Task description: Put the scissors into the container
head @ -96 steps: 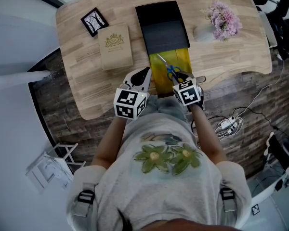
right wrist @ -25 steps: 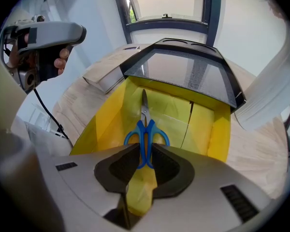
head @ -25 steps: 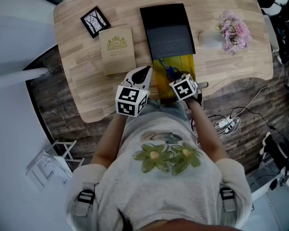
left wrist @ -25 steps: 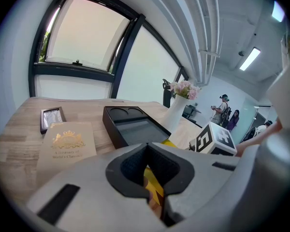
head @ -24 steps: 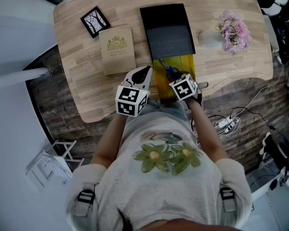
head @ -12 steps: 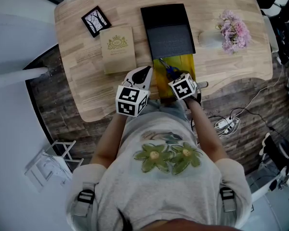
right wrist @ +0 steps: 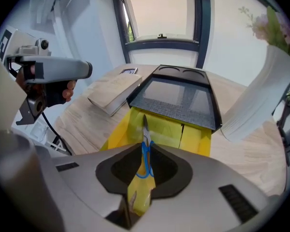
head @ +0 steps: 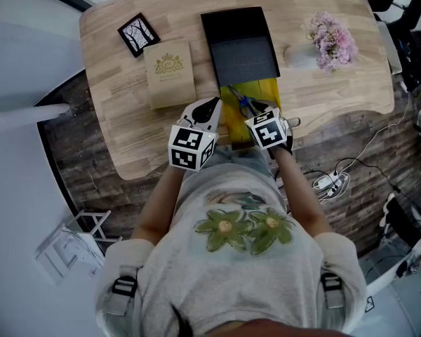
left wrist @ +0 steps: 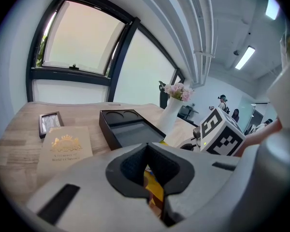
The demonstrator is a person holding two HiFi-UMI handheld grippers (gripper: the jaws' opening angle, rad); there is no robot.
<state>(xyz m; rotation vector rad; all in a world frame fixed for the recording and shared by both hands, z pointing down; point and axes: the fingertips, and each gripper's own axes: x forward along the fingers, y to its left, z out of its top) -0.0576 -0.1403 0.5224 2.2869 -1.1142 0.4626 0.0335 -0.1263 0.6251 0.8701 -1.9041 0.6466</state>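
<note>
1. Head view: the wooden table (head: pixel 119 111) carries a black tray (head: pixel 238 20) at 12 o'clock. A yellow container (head: pixel 268 93) pokes out from under the tray's near end.
2. The scissors (head: pixel 244 102), with blue handles, lie inside the yellow container, blade tip pointing to about 11 o'clock.
3. The right gripper (head: pixel 261 112) is at the container's near end. In the right gripper view its jaws are clamped together on the scissors (right wrist: pixel 144 129) at the blue handle loops, blade towards 12 o'clock over the container floor (right wrist: pixel 193 134).
4. The left gripper (head: pixel 207 107) sits at the container's 9 o'clock side. In the left gripper view its jaws are pressed together with a yellow strip pinched in the slit; it reads as the container's wall.
5. A tan book (head: pixel 170 72) lies at 9 o'clock of the tray, a picture frame (head: pixel 138 34) at 10 o'clock, and a vase of pink flowers (head: pixel 326 37) at 3 o'clock.
</note>
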